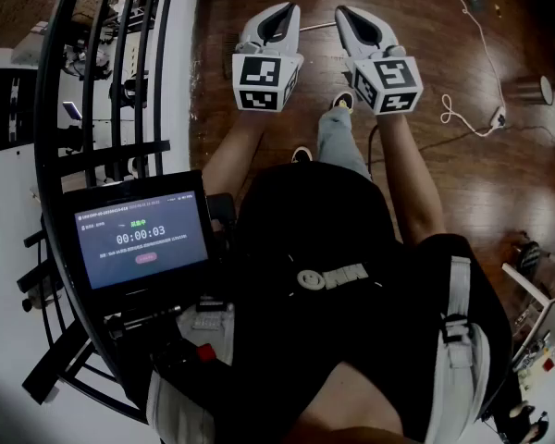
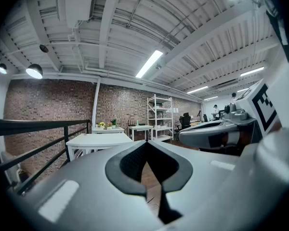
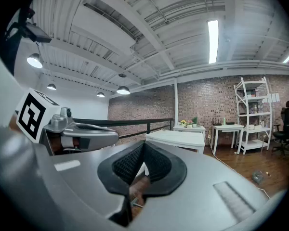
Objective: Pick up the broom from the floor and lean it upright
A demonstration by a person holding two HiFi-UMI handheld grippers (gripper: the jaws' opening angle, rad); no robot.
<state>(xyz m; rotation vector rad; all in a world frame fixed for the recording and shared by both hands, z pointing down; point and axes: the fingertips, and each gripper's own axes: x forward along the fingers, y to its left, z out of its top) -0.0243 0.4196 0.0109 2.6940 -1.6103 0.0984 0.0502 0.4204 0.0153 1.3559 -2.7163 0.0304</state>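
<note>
Closest in, a dark screen [image 1: 141, 234] with a running timer sits at the person's left side, against a black railing [image 1: 102, 81]. Both forearms reach out over the wooden floor [image 1: 444, 183], side by side. The left gripper [image 1: 279, 12] has its jaws pressed together with nothing between them (its own view shows the dark pads meeting at the tip [image 2: 147, 144]). The right gripper [image 1: 351, 14] is likewise closed and empty, its pads meeting [image 3: 143, 144]. Below them stands a shoe [image 1: 342, 101]. A thin pale rod [image 1: 316, 28] lies on the floor, showing between the two grippers; whether it is the broom's handle cannot be told. A white cable [image 1: 476, 40] trails off to the right. Farther off stand a white table [image 2: 98, 139], a shelf unit [image 2: 159, 117] and a brick wall [image 2: 53, 102]
</note>
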